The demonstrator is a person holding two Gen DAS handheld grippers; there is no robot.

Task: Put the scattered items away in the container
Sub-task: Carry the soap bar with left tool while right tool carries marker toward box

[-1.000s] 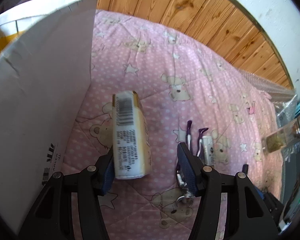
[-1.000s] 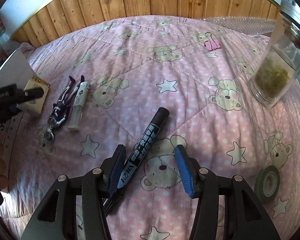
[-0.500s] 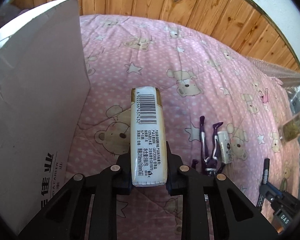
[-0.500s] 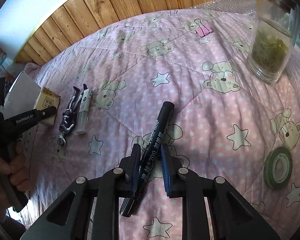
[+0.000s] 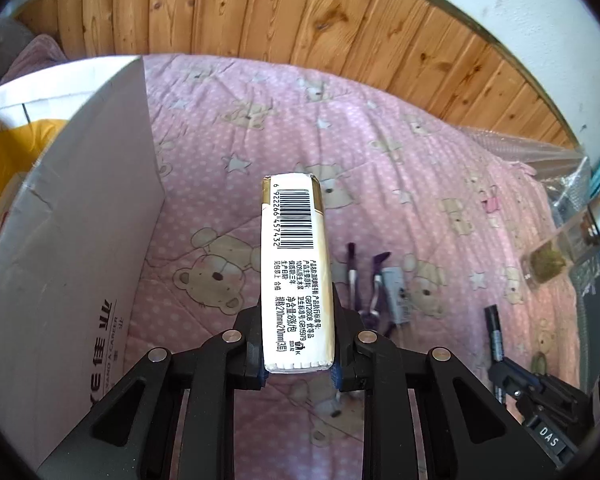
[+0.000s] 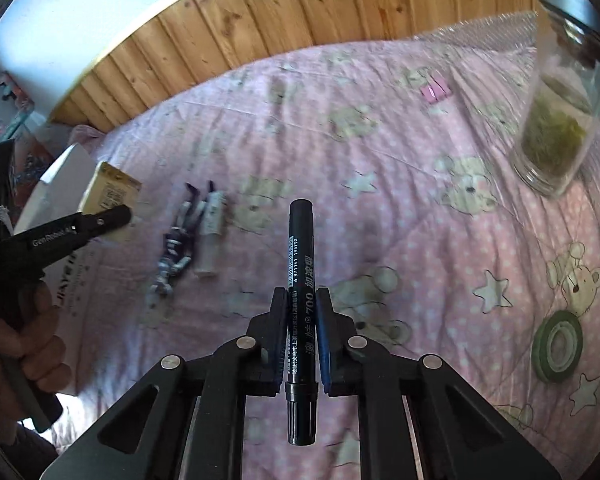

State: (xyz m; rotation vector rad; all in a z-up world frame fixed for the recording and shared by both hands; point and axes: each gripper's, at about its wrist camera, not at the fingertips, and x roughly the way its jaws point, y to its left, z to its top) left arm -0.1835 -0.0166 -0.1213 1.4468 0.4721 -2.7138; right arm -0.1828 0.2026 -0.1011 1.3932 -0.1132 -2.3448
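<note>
Since a second ago both tongs have gone from wide open to clamped, and the tissue pack and marker, then lying on the bed, are now lifted. The left tongs (image 5: 298,354) sit nearly closed, pads pressing both sides of the tissue pack (image 5: 294,264), held clear of the pink quilt (image 5: 380,152) beside the white cardboard box (image 5: 72,240). The right tongs (image 6: 302,336) are fully closed on the black marker (image 6: 299,280), cap pointing away. Step in hand: carrying the first two items. Next move likely calls for swinging each over the box opening and releasing. A figure keychain (image 6: 176,248), lip balm (image 6: 211,232), tape roll (image 6: 556,344) and glass jar (image 6: 556,132) remain on the quilt.
</note>
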